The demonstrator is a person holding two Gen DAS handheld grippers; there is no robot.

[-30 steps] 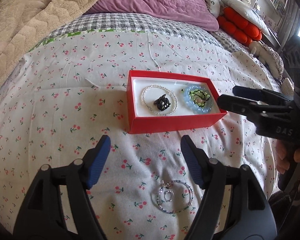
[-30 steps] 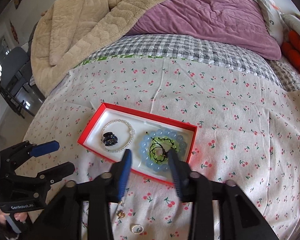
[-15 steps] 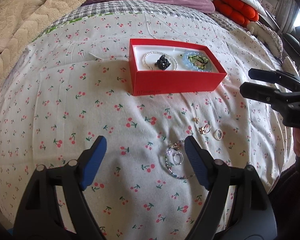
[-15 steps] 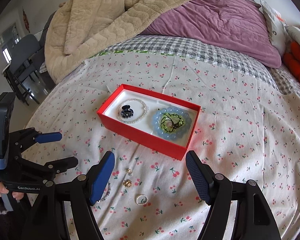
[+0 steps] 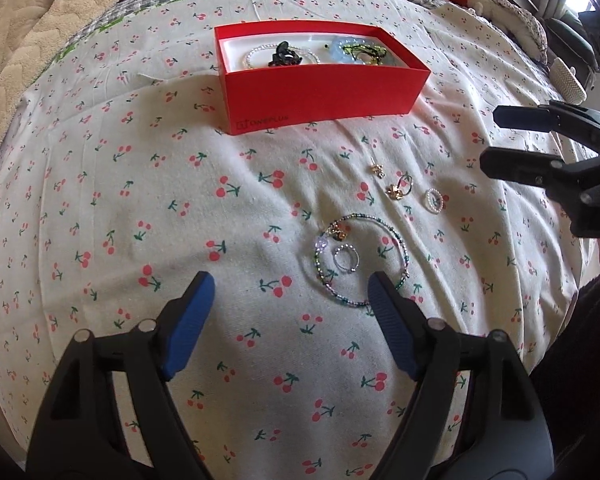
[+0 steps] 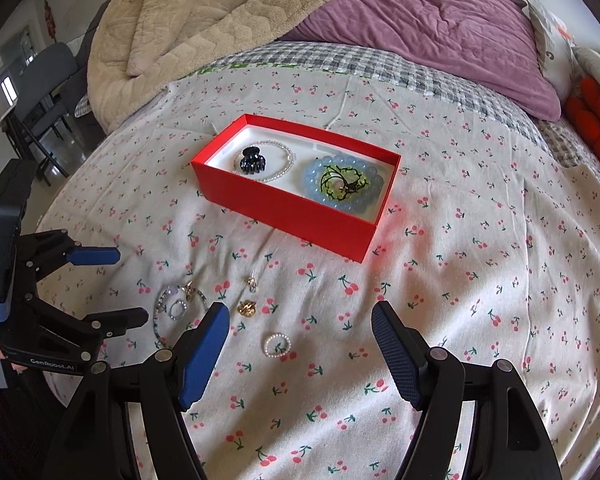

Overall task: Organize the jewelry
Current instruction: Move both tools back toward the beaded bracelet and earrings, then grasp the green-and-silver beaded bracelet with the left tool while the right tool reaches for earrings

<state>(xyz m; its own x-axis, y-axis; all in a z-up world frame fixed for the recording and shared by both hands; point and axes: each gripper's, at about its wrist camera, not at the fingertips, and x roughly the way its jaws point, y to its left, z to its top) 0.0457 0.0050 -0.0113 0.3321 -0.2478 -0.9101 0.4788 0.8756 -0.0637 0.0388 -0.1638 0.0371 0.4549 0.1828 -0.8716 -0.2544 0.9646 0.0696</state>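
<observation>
Both the left gripper (image 5: 288,286) and right gripper (image 6: 300,320) are held with fingers spread, empty. A thin beaded bracelet (image 5: 362,260), light and floppy, lies at lower centre on the bed (image 5: 140,184); its rim is best pinched. A red box (image 5: 320,76) sits above.

Matt red cardboard box (image 6: 296,216); glossy black plastic hair claw (image 6: 252,164); wrinkled cotton cherry-print bedsheet (image 6: 480,280); shiny gold earring (image 6: 247,308).
</observation>
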